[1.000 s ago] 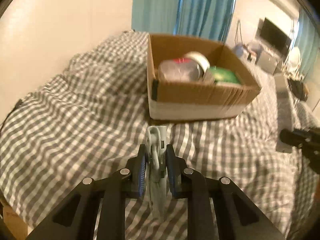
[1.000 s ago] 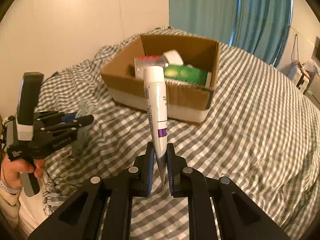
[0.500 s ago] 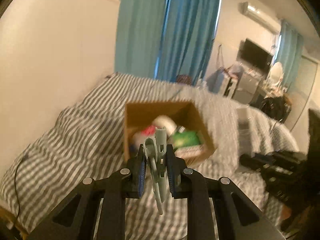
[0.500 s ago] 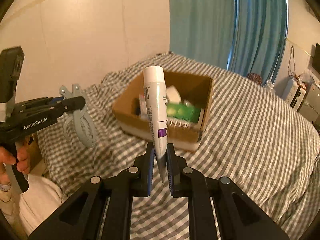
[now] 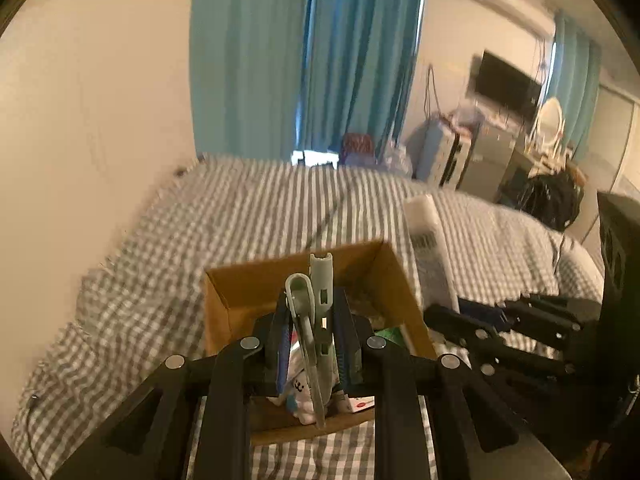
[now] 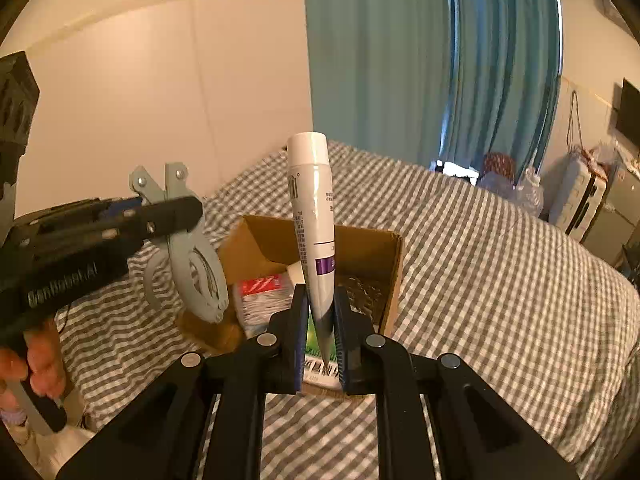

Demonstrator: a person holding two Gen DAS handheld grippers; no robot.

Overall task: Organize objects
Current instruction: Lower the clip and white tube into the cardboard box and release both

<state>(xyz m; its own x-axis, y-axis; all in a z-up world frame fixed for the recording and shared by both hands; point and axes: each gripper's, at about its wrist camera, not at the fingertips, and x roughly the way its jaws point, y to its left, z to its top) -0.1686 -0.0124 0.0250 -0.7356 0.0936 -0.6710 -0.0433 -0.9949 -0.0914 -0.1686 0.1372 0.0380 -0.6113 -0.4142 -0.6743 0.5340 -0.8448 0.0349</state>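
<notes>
My left gripper [image 5: 311, 344] is shut on a grey plastic clip-like tool [image 5: 316, 320] and holds it in the air above the open cardboard box [image 5: 236, 280]. The tool also shows in the right wrist view [image 6: 192, 256], hanging from the left gripper [image 6: 176, 210]. My right gripper [image 6: 322, 336] is shut on the crimped end of a white tube [image 6: 314, 216] with a purple band, held upright above the near side of the box [image 6: 372, 248]. The tube also shows in the left wrist view [image 5: 430, 256].
The box holds a clear container with a red label [image 6: 262, 292], a green packet [image 6: 320, 364] and other items. It sits on a bed with a grey checked cover [image 6: 500, 280]. Blue curtains [image 5: 304, 56], a wall and furniture stand behind.
Both grippers have risen from near the bed and moved forward over the box, each still holding its object. The box now lies directly below the fingers.
</notes>
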